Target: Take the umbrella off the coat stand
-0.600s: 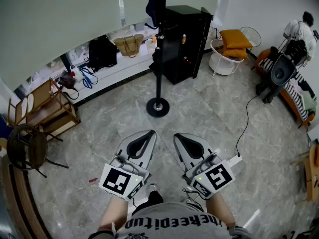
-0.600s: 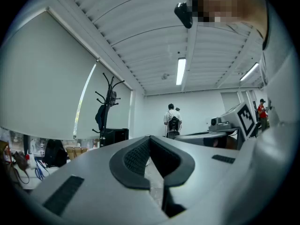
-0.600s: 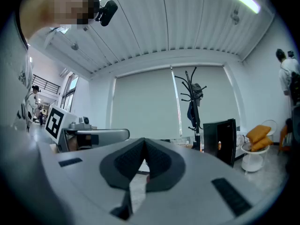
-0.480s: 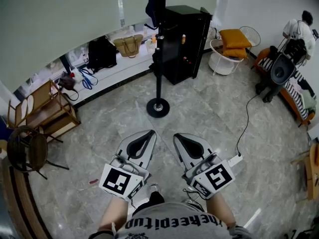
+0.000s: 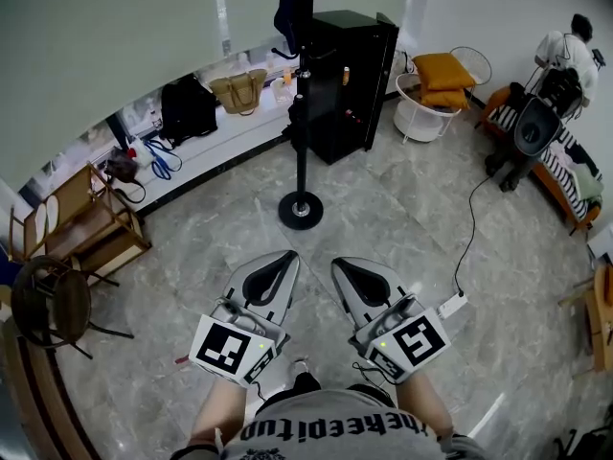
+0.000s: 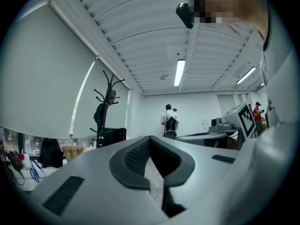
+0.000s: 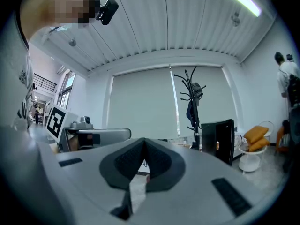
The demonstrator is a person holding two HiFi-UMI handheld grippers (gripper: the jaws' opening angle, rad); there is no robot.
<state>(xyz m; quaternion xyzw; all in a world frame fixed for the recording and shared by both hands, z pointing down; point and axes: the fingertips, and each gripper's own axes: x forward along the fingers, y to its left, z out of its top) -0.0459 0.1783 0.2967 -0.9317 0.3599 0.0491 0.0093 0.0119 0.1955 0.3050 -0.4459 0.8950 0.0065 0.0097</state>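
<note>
The black coat stand (image 5: 302, 113) rises from a round base (image 5: 301, 210) on the marble floor, well ahead of me. A dark blue folded umbrella (image 5: 287, 12) hangs from its top hooks. The umbrella also shows left of the pole in the left gripper view (image 6: 99, 117) and in the right gripper view (image 7: 191, 111). My left gripper (image 5: 285, 257) and right gripper (image 5: 342, 263) are held side by side, low and near my body, far short of the stand. Both are shut with nothing between the jaws (image 6: 150, 138) (image 7: 143, 140).
A black cabinet (image 5: 340, 75) stands right behind the stand. A white round table with yellow cushions (image 5: 426, 103) is to its right. Bags (image 5: 235, 89) line a low ledge, wooden chairs (image 5: 77, 218) stand left. A cable and power strip (image 5: 450, 305) lie right. A person (image 5: 565, 56) is at far right.
The room has slid slightly left and down in the head view. Both grippers keep their place in the picture and stay shut.
</note>
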